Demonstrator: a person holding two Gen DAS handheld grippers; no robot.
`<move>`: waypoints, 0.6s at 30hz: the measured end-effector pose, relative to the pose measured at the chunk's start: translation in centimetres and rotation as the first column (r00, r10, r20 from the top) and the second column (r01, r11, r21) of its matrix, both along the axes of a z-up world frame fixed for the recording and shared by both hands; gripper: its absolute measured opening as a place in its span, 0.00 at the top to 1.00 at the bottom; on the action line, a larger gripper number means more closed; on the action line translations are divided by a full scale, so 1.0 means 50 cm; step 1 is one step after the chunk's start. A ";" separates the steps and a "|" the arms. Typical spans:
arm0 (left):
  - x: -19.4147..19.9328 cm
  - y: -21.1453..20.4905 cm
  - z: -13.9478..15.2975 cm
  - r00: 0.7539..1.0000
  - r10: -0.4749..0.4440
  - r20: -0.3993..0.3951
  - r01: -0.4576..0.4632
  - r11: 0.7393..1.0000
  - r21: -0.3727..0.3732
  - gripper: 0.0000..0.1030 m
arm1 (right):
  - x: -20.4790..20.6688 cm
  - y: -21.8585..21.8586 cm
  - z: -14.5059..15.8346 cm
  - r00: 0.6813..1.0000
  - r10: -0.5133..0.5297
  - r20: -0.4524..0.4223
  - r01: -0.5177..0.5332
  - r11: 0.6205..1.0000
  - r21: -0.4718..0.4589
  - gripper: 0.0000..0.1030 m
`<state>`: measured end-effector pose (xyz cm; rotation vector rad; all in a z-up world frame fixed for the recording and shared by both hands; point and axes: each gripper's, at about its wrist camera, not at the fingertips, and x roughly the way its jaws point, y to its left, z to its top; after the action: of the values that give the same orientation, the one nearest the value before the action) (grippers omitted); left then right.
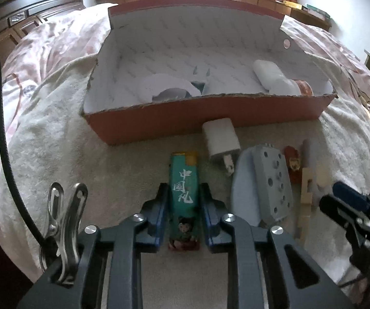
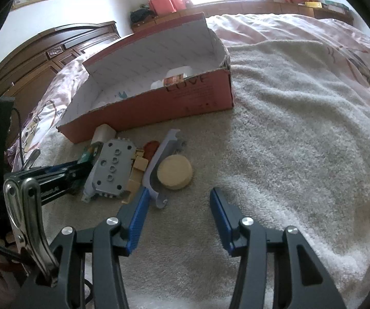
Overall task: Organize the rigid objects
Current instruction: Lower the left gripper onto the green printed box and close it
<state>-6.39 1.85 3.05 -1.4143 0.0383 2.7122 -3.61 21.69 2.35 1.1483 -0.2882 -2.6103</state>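
Two hand-held grippers work over a towel-covered bed [image 2: 288,128]. The left hand-held gripper [image 1: 183,193] is closed on the green lighter [image 1: 184,188], one blue pad against each long side. The lighter lies flat on the towel, its long axis running from near to far, in line with the fingers and pointing toward the red cardboard box [image 1: 210,118] directly beyond it. The box stands open at the far side, so the carry would probably be a lift and a short move straight ahead over its near wall.

The right hand-held gripper [image 2: 179,206] hangs open and empty above bare towel, just right of the loose pile. Nearest it are the tan disc [image 2: 175,171] and the curved grey bracket [image 2: 159,164]; further left lies the grey block with round holes [image 2: 112,167].

The white charger [image 1: 221,139] rests against the box's near wall. The box's contents are only partly visible: white shapes and an orange-banded item, none clearly identifiable. The small wooden and red pieces between block and bracket are hard to make out.
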 end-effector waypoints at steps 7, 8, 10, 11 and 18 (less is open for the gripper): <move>0.021 -0.050 -0.005 0.999 0.046 0.002 -0.046 0.999 -0.012 0.76 | -0.001 -0.002 0.002 1.000 0.000 -0.003 0.000 1.000 0.011 0.50; 0.024 -0.056 -0.006 0.999 0.045 -0.001 -0.045 0.999 0.006 0.76 | -0.001 -0.004 0.002 1.000 0.002 -0.004 -0.002 1.000 0.018 0.50; 0.026 -0.061 -0.007 0.999 0.049 -0.005 -0.049 0.998 0.025 0.76 | -0.001 -0.008 0.005 1.000 0.007 -0.013 -0.007 0.999 0.038 0.50; 0.027 -0.061 -0.008 0.999 0.051 -0.009 -0.051 0.998 0.026 0.76 | -0.001 -0.011 0.007 1.000 0.010 -0.017 -0.009 0.999 0.051 0.50; 0.039 -0.061 -0.012 0.998 0.039 -0.044 -0.038 0.999 0.034 0.76 | -0.014 -0.028 0.014 0.997 0.032 -0.073 -0.021 0.990 0.140 0.50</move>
<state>-4.46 -1.19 2.47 -1.3594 -0.0308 2.7623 -4.33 20.31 3.05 1.0855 -0.0760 -2.6786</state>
